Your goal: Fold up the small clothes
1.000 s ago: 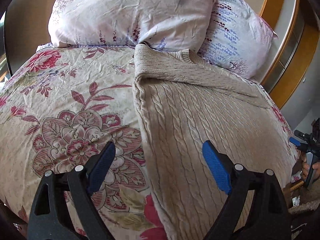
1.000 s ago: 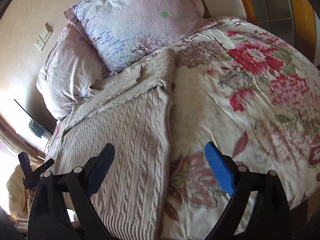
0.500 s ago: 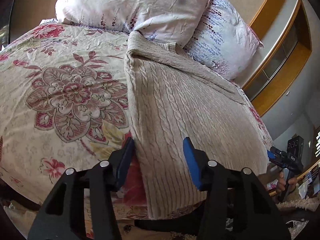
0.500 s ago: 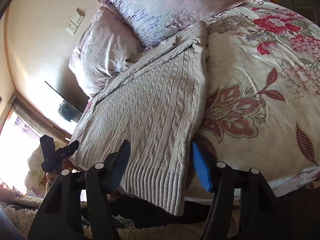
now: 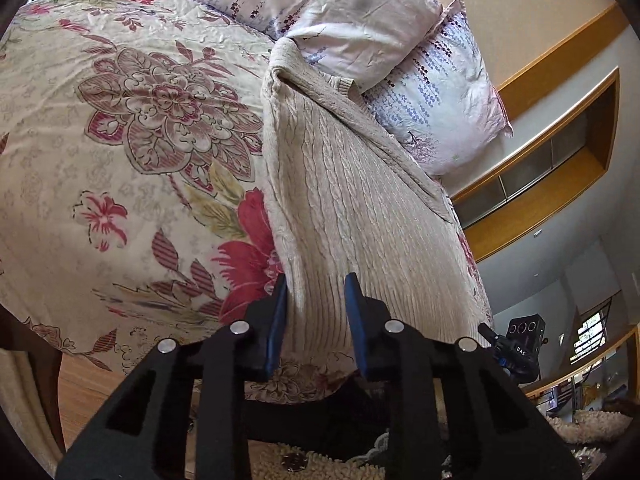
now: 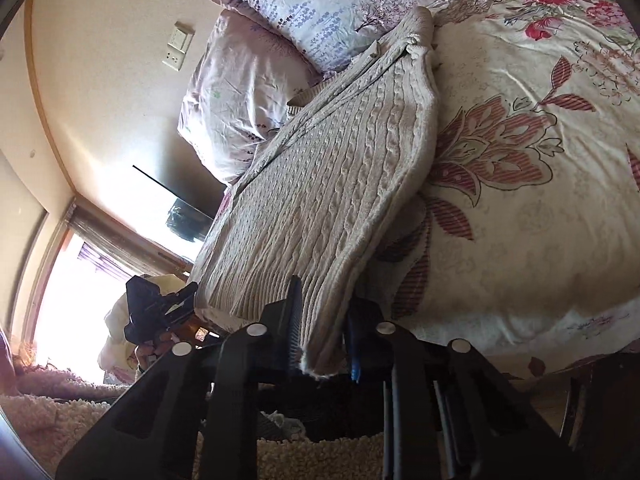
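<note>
Your left gripper (image 5: 316, 312) fingers are closing around the ribbed hem of the beige sweater (image 5: 352, 208), which lies on the floral bedspread (image 5: 120, 160); your right gripper (image 6: 322, 332) fingers are closing, clamping the opposite hem corner.

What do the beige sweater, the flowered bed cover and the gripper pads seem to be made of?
Beige sweater: thick knitted yarn, perhaps wool or cotton; cable pattern and ribbed hem show, matte.
Flowered bed cover: thin woven cloth, probably cotton or polyester; fine creases, printed flowers, slight sheen.
Blue pads on the left gripper: likely rubber or soft plastic; smooth, matte. The jaws are closing on the sweater's hem.
</note>
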Tool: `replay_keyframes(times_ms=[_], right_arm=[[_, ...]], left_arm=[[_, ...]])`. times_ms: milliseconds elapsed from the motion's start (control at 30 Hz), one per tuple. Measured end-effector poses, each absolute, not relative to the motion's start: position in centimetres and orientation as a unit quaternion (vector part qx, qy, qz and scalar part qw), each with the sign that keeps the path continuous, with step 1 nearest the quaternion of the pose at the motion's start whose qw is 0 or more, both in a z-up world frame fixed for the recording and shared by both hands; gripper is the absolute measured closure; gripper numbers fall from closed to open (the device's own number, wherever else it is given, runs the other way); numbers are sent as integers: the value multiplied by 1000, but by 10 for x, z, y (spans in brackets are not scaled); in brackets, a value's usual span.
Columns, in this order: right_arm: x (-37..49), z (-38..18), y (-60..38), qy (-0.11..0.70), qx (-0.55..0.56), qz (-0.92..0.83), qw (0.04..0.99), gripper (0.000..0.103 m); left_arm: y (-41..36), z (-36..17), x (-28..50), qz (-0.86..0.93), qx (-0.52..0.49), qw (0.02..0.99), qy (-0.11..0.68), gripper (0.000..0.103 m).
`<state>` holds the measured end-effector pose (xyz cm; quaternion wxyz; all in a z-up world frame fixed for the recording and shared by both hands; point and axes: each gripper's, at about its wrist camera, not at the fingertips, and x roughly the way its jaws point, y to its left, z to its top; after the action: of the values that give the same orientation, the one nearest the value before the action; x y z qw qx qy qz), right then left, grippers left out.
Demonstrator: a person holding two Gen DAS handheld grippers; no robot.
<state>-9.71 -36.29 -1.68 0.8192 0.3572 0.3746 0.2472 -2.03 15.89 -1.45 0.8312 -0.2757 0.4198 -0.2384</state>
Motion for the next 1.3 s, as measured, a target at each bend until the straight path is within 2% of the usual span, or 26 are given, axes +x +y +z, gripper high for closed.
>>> replay_keyframes(times_ms=[167, 433, 533, 1033, 1300], right_arm=[[-94, -12, -360, 363, 344, 249, 829, 92], [-84, -23, -358, 388, 349, 245, 817, 92], [-84, -22, -357, 380, 340, 246, 824, 92], [-27, 22, -362, 302, 309, 221, 874, 94], [19, 35, -370, 294, 291, 158, 896, 94]], left_arm=[[154, -15, -18, -233, -264, 829, 434, 88], [143, -9, -13, -242, -239, 823, 455, 89], [139, -7, -6, -242, -234, 824, 456, 95], [149, 42, 65, -246, -266, 864, 350, 96], [139, 45, 120, -229, -272, 869, 342, 96]])
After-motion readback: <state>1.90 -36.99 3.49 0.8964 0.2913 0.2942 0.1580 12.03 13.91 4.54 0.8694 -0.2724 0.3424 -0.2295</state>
